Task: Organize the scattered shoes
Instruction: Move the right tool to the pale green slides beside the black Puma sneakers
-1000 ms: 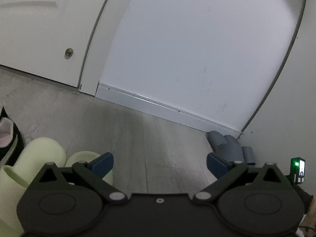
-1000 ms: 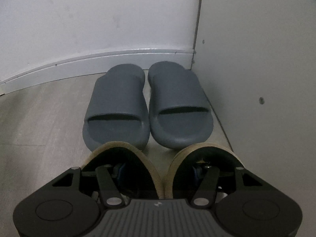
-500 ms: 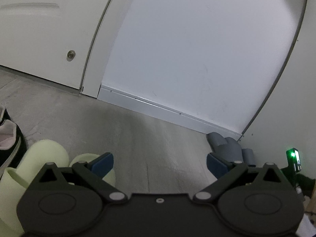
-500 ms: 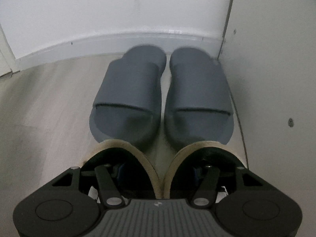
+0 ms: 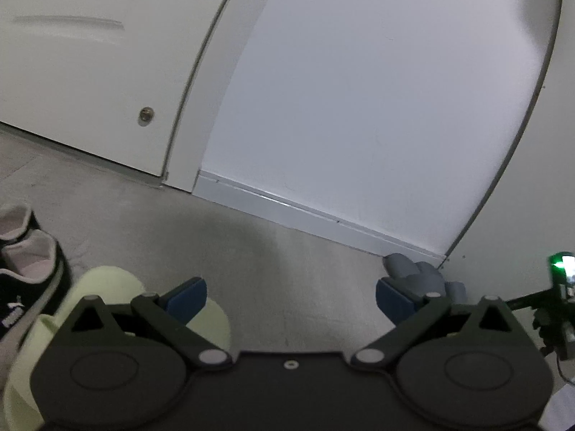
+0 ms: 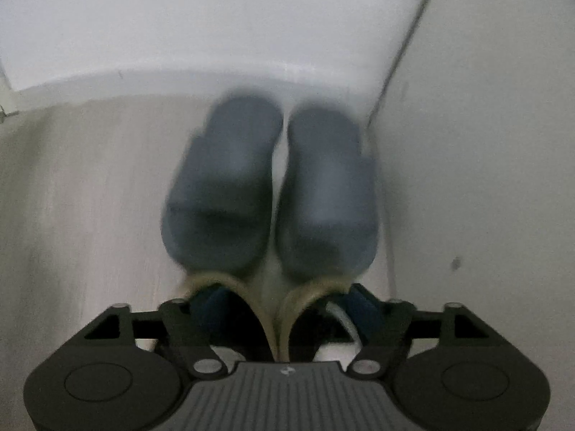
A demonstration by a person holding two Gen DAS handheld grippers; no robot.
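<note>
Right hand-held gripper [image 6: 276,309] is clamped on a pair of black shoes with tan rims [image 6: 273,305], pressed side by side, their long axes running straight toward the wall. Just ahead, the grey slippers [image 6: 269,186] sit parallel, toes to the baseboard [image 6: 143,75], the right one tight against the side wall [image 6: 485,143]; the view is blurred. Left hand-held gripper [image 5: 291,296] hangs wide open, empty, over bare floor [image 5: 287,269]. Pale green slippers [image 5: 104,287] lie under its left finger, a black sneaker [image 5: 28,276] beside them.
</note>
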